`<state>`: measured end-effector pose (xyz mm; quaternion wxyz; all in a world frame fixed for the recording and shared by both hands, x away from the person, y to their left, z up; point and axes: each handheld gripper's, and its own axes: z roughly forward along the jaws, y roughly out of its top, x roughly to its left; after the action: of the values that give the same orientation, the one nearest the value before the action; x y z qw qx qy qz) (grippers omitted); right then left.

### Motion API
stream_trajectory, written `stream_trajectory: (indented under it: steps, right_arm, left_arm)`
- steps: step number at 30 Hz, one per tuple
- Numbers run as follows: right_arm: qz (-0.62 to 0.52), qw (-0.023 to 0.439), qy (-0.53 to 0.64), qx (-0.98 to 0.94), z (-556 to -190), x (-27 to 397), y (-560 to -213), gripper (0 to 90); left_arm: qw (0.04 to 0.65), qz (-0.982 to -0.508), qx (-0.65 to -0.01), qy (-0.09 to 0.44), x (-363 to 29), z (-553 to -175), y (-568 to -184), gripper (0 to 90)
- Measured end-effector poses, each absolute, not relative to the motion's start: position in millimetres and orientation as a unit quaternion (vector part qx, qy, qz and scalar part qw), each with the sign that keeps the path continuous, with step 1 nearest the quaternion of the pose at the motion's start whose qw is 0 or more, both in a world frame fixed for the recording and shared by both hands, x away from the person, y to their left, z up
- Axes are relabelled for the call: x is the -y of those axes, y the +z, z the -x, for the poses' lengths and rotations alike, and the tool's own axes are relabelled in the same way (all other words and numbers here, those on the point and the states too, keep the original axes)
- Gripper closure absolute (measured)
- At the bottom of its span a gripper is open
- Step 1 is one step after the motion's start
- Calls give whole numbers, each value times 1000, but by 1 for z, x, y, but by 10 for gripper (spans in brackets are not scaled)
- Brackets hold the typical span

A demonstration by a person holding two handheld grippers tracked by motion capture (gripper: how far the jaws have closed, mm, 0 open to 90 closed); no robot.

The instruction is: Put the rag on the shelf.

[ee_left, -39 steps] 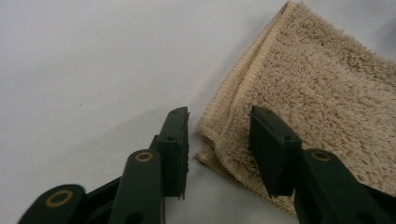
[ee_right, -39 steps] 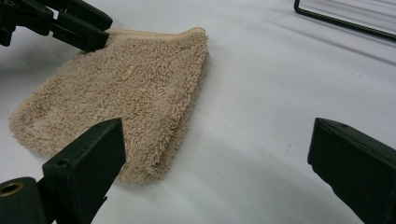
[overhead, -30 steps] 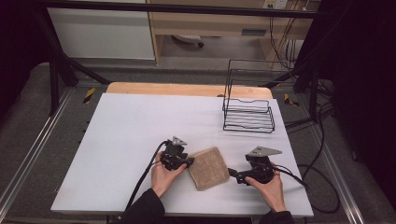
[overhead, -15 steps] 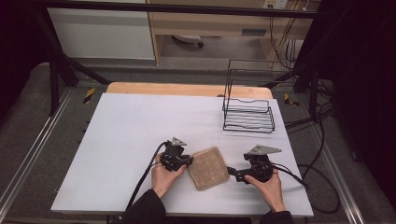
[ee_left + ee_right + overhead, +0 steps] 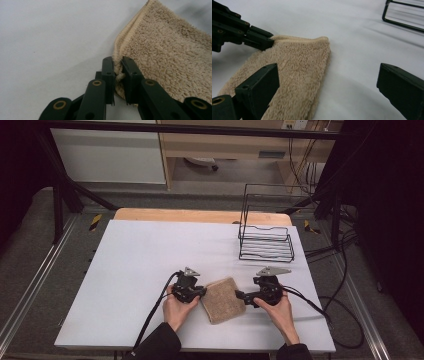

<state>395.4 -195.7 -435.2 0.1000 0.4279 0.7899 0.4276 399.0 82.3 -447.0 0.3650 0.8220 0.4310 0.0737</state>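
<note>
A folded beige terry towel (image 5: 224,299) lies on the white table near its front edge, between the two hands. My left gripper (image 5: 202,292) is at the towel's left edge. In the left gripper view its jaws (image 5: 118,61) have just been closing and now pinch the stitched hem of the towel (image 5: 170,50). My right gripper (image 5: 241,296) is at the towel's right edge. Its jaws (image 5: 329,68) stand wide apart, one over the towel (image 5: 297,65) and one over bare table, touching nothing. The left gripper (image 5: 269,41) also shows at the towel's far corner.
A black wire rack (image 5: 266,242) stands at the table's back right, its base also showing as the wire rack (image 5: 402,15) in the right gripper view. The white tabletop (image 5: 150,250) stretches bare to the left and back. Cables trail from both grippers toward the front.
The right hand and its gripper have shifted slightly left, up to the towel's right edge. The left hand has stayed in place at the towel's left edge.
</note>
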Motion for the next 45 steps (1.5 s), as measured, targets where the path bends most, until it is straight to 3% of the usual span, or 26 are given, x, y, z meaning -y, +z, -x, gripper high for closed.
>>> stream_trajectory:
  steps: [8,13,17,30,40,45]
  right_arm:
    - [-437,87,416,-792,-420,181,-442,64]
    - [-436,85,419,-792,-426,172,-447,228]
    - [-439,91,414,-792,-431,172,-450,430]
    - [-429,37,406,-806,-435,170,-454,690]
    - [-441,12,407,-800,-435,168,-455,827]
    - [-442,14,408,-799,-435,168,-454,851]
  left_arm:
    - [379,-819,-424,79,-84,-397,-450,805]
    - [381,-819,-422,82,-84,-397,-451,806]
    - [382,-819,-421,83,-84,-397,-451,807]
    - [385,-818,-420,81,-85,-397,-452,808]
    - [393,-815,-418,74,-88,-398,-453,807]
    - [396,-813,-420,72,-88,-398,-453,813]
